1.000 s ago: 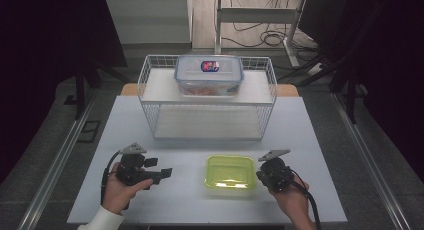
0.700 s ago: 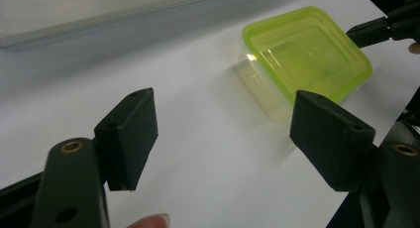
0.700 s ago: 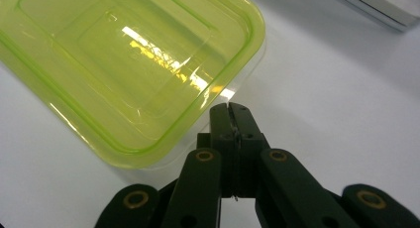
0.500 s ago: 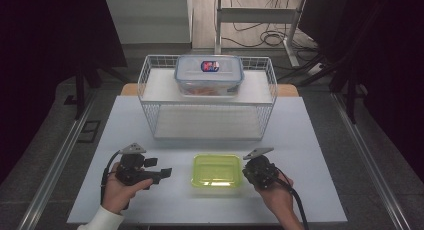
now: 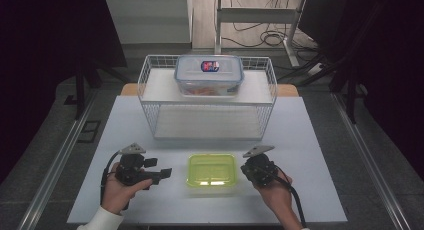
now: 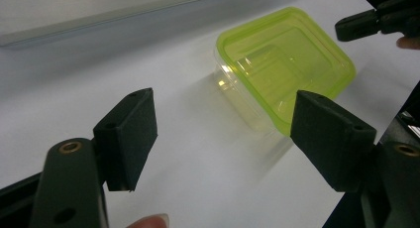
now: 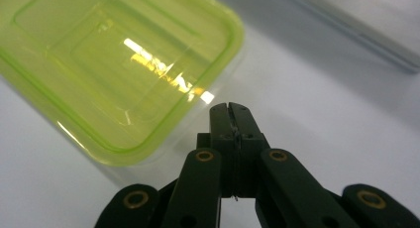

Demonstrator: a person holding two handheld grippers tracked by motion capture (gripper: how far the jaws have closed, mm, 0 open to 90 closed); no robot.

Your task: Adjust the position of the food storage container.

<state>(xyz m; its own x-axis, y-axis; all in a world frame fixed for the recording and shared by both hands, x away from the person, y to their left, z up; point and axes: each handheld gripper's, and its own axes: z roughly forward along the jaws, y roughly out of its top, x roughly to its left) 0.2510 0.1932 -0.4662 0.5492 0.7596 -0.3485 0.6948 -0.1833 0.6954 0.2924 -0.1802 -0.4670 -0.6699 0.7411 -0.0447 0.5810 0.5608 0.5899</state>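
Green container (image 7: 114,64) cropped, top-left edge

What we count on the table

We count one green box (image 5: 211,170) with a lid at 6 o'clock and one clear box (image 5: 209,75) with a blue rim at 12 o'clock. We count one white wire basket (image 5: 150,107) and one white table (image 5: 310,140). We see two grippers: one left gripper (image 5: 162,175) at 8 o'clock and one right gripper (image 5: 246,169) at 4 o'clock.
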